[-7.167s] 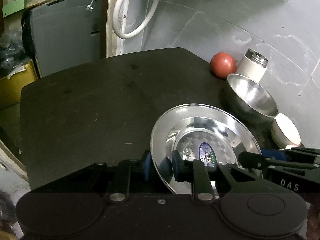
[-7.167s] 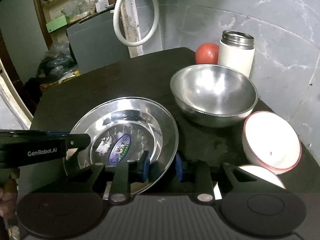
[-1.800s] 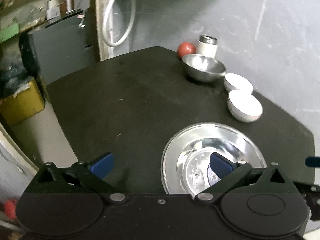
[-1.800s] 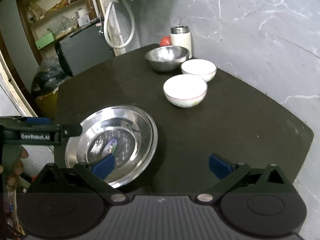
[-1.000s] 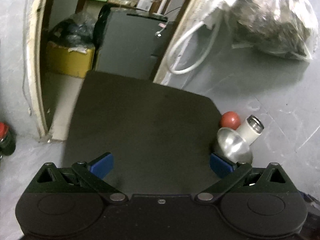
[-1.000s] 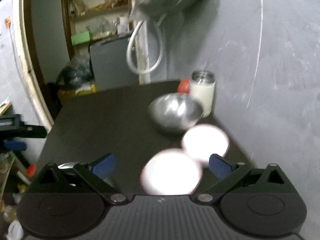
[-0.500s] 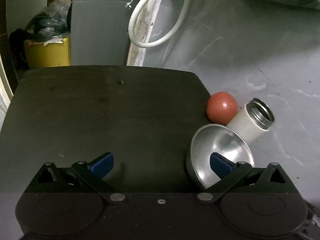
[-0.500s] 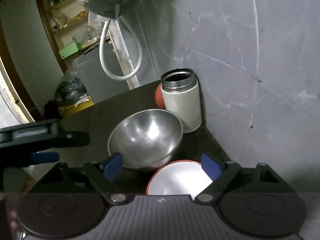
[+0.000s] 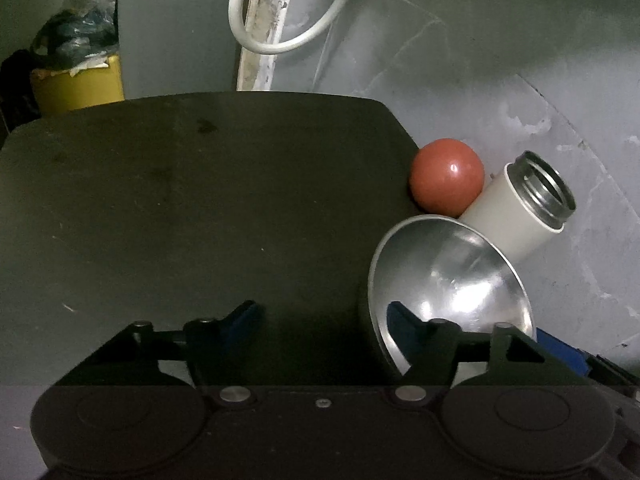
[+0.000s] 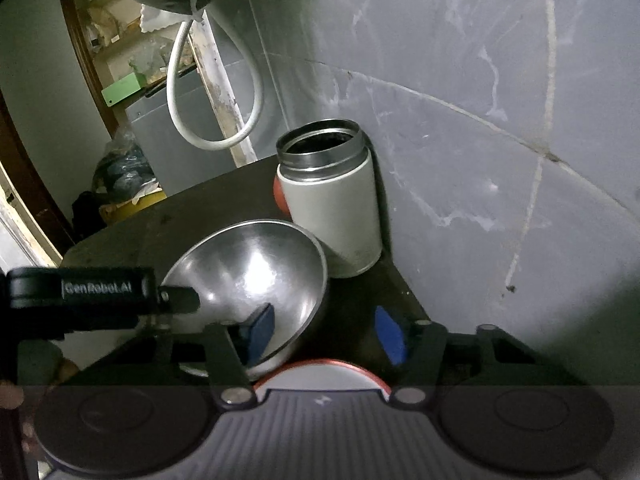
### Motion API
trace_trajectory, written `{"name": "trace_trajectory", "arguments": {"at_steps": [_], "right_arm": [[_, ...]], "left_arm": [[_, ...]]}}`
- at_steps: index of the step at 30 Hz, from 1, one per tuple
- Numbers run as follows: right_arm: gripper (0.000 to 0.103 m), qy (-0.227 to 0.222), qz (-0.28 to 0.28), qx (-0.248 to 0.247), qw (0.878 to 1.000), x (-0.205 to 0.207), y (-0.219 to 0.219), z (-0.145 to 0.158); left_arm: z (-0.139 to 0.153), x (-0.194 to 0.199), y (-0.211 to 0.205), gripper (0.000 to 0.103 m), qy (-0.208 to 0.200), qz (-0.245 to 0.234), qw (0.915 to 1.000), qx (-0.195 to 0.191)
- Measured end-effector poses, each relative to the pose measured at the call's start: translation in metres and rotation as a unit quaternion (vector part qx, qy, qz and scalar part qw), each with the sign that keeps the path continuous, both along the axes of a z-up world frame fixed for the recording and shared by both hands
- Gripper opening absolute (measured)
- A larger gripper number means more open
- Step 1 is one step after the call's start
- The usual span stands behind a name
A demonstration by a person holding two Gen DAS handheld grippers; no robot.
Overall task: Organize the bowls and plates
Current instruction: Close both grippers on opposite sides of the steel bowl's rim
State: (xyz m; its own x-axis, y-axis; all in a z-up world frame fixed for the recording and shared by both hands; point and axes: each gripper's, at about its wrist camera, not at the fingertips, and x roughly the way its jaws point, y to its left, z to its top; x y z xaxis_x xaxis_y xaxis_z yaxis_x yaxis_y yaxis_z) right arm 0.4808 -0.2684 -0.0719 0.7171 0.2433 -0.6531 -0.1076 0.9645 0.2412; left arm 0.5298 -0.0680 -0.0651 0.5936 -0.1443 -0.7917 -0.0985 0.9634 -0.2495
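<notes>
At the far right corner of a dark tabletop (image 9: 200, 200), against a grey marbled wall, a steel bowl (image 9: 452, 284) sits with both grippers straddling its rim from opposite sides. In the left wrist view the bowl lies at about four o'clock, with a red ball (image 9: 446, 176) just beyond it at two o'clock and a white flask (image 9: 520, 216) with an open steel mouth beside the ball, touching or nearly touching the bowl's far edge. The left gripper (image 9: 320, 320) has its jaws closing, one blue pad inside the bowl and the other outside over the table; the near wall of the bowl stands between them, and neither pad is pressing on it yet. In the right wrist view the same bowl sits at about nine o'clock from centre, the flask stands upright at twelve o'clock, and the ball peeks from behind it. The right gripper (image 10: 324, 332) is also closing, its left pad inside the bowl and its right pad outside, with the rim between them and a gap remaining. A white bowl with a red rim (image 10: 320, 376) lies at six o'clock, partly hidden by the gripper body.
</notes>
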Motion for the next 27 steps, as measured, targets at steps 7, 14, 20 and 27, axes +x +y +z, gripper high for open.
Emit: {"name": "trace_trajectory", "arguments": {"at_steps": [7, 14, 20, 27], "right_arm": [[0.037, 0.020, 0.015, 0.019, 1.000, 0.011, -0.001, -0.005], [0.026, 0.024, 0.035, 0.026, 0.999, 0.016, 0.004, -0.004], [0.026, 0.004, 0.053, 0.022, 0.998, 0.002, 0.012, 0.003], [0.026, -0.036, 0.063, 0.023, 0.997, -0.037, 0.018, 0.038]], "left_arm": [[-0.001, 0.002, -0.004, 0.034, -0.001, -0.012, 0.9997, -0.023], [0.003, -0.009, -0.005, 0.013, -0.009, -0.019, 0.9996, -0.017], [0.025, -0.037, 0.007, 0.013, -0.042, -0.013, 0.9989, -0.015], [0.069, -0.086, 0.013, 0.014, -0.086, -0.021, 0.9959, -0.016]]}}
